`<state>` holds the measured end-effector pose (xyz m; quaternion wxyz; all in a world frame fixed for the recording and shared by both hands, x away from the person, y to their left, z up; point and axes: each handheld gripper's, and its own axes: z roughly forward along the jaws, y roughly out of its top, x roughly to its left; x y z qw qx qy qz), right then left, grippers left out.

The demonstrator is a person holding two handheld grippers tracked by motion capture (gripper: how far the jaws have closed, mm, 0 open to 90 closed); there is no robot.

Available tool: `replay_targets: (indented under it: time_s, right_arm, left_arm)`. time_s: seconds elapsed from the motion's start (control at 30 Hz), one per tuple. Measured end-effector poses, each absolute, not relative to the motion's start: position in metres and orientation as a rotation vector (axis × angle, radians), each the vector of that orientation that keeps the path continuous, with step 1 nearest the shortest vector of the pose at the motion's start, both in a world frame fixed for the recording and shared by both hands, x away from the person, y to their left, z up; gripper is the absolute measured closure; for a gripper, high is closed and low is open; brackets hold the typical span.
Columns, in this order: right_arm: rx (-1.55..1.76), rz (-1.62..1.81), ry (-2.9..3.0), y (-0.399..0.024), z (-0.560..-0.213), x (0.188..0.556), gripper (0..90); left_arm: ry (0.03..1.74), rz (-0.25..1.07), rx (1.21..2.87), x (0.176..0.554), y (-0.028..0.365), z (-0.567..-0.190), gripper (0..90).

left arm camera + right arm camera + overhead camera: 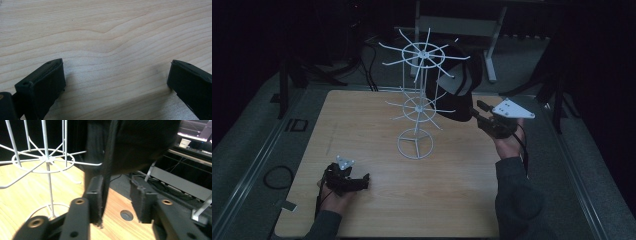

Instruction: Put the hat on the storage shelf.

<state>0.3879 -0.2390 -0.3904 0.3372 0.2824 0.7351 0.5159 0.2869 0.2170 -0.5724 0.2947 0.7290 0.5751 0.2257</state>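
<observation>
A white wire rack (417,100) with two tiers of radiating hooks stands mid-table. A black cap (457,95) hangs off its right side. My right gripper (477,112) is held up just below and right of the cap. In the right gripper view the jaws (117,195) stand apart, open; a dark edge of the cap (140,142) drops along the inner face of the left jaw, and the rack (47,160) lies to the left. My left gripper (362,181) rests low near the table's front left, open wide over bare wood (116,80).
The wooden table (362,125) has metal rails along its sides. A cable loop (277,176) lies on the floor at left. A desk frame (457,25) stands behind the table. A paper cup (184,143) sits on a far desk.
</observation>
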Motion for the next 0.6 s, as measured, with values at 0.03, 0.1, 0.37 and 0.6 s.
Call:
replay_targets:
  time_s: [0.03, 0.1, 0.37, 0.6]
  right_arm:
    - [0.74, 1.345, 1.916, -0.2391, -0.3903, 0.3881, 56.0]
    - [0.747, 1.349, 1.919, -0.2395, -0.39, 0.3889, 51.2]
    - [0.803, 1.339, 1.926, -0.2419, -0.3918, 0.3922, 36.6]
    - [0.832, 1.342, 1.933, -0.2424, -0.3931, 0.3934, 33.0]
  left_arm:
    - [1.531, 0.601, 1.94, 0.2869, 0.217, -0.5724, 1.5]
    - [1.531, 0.601, 1.939, 0.2869, 0.2169, -0.5725, 1.5]
    - [1.532, 0.601, 1.937, 0.2869, 0.2168, -0.5725, 1.5]
    - [1.532, 0.601, 1.937, 0.2869, 0.2168, -0.5725, 1.5]
